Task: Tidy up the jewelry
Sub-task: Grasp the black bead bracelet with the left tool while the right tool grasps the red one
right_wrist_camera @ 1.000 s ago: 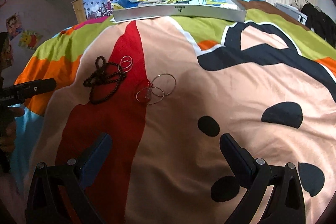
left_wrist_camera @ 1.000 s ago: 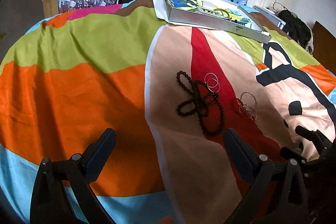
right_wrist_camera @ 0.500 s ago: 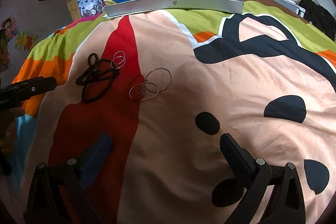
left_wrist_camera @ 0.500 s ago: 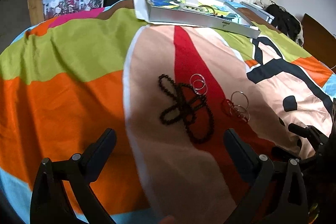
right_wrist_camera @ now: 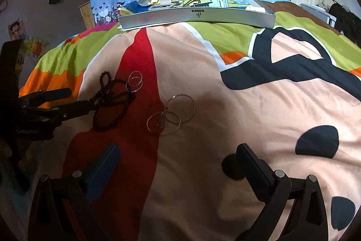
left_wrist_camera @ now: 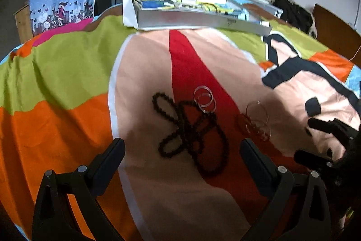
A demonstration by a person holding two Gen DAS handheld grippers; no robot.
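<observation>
The left gripper (left_wrist_camera: 181, 148) has its jaws spread wide and empty, low over the black bead necklace (left_wrist_camera: 191, 132), which lies looped on the bedspread (left_wrist_camera: 67, 73) across the red stripe. Two small rings (left_wrist_camera: 204, 98) touch the necklace's far edge. A cluster of larger hoops (right_wrist_camera: 171, 115) lies just beside it, apart. The right gripper (right_wrist_camera: 178, 159) is likewise spread wide, empty, short of the hoops. A silver tray (right_wrist_camera: 196, 15) of items sits at the far end of the bed.
</observation>
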